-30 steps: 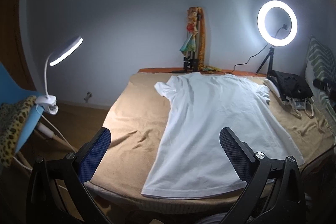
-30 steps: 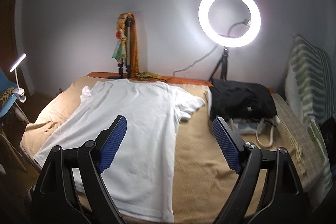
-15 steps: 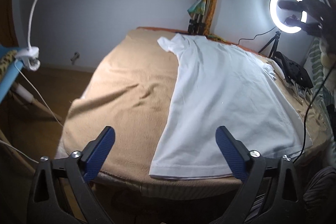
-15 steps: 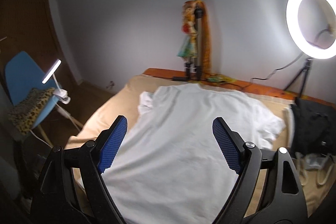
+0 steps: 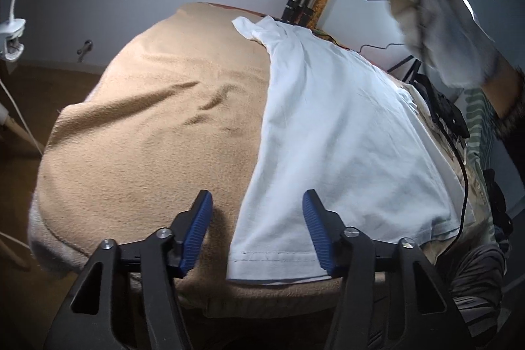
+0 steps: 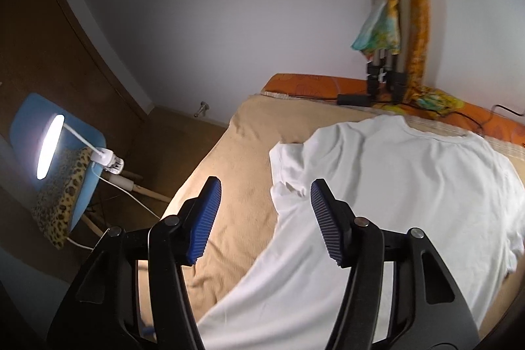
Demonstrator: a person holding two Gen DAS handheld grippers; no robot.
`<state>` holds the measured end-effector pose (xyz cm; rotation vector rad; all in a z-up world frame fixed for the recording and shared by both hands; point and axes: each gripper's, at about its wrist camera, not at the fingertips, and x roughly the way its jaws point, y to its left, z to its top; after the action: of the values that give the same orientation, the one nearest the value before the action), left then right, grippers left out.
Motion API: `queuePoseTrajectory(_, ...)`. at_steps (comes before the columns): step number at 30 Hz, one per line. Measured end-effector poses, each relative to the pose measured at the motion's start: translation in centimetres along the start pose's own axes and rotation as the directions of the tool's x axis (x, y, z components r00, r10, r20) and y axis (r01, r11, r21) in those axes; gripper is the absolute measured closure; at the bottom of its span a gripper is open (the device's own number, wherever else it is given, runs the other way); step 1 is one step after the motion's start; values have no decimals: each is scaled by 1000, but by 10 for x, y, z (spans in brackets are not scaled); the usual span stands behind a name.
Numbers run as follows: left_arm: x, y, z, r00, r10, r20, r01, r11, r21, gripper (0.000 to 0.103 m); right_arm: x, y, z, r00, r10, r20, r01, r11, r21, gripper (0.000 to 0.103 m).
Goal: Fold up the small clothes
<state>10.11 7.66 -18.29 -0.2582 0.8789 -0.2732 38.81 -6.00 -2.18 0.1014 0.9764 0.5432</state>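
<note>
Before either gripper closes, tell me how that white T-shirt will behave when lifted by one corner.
The white T-shirt looks thin and creased, so it will likely drape limply. Probably light. On the fuzzy tan blanket it may drag rather than slide.

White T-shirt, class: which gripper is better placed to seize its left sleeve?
Right. The right gripper hangs open just before the crumpled sleeve; the left gripper frames the hem corner instead.
</note>
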Motion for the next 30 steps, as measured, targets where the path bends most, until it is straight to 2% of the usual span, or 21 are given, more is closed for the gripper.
queuePoseTrajectory(4,5,-1,-1,1000,-14,0,14,1000,28,62,65,9,17,997,-38,-72,35,999,-37,43)
queuePoseTrajectory(8,5,1,-3,1000,-23,3,23,998,56,78,123,12,25,985,-106,-138,96,993,-75,43)
queuePoseTrajectory(11,4,7,-3,999,-52,1,52,998,35,88,158,11,26,970,-165,-179,147,983,-111,43)
queuePoseTrajectory(17,4,17,-2,995,-98,3,98,995,-9,94,195,3,25,929,-297,-221,256,947,-195,43)
queuePoseTrajectory(19,3,16,-3,994,-107,6,107,994,-14,96,195,-3,22,928,-294,-227,255,949,-188,50)
queuePoseTrajectory(20,3,16,-3,994,-111,7,111,994,-18,98,193,-4,22,938,-284,-201,247,950,-193,58)
queuePoseTrajectory(21,2,16,-2,993,-117,8,117,993,-24,99,191,-3,22,937,-287,-198,247,947,-205,68)
queuePoseTrajectory(22,2,16,-1,992,-124,8,124,992,-31,99,190,-3,23,937,-287,-198,244,946,-214,89)
queuePoseTrajectory(23,1,17,-1,991,-132,8,132,991,-37,100,187,-3,24,939,-278,-204,235,949,-212,95)
queuePoseTrajectory(25,-5,17,-1,990,-140,25,141,989,-45,101,174,-3,30,954,-229,-191,196,964,-178,97)
queuePoseTrajectory(28,-16,17,-1,987,-150,62,153,987,-46,101,139,-12,43,988,-111,-105,102,991,-89,97)
queuePoseTrajectory(30,-16,15,0,985,-159,61,162,986,-44,102,122,-29,47,997,-44,-58,45,999,2,97)
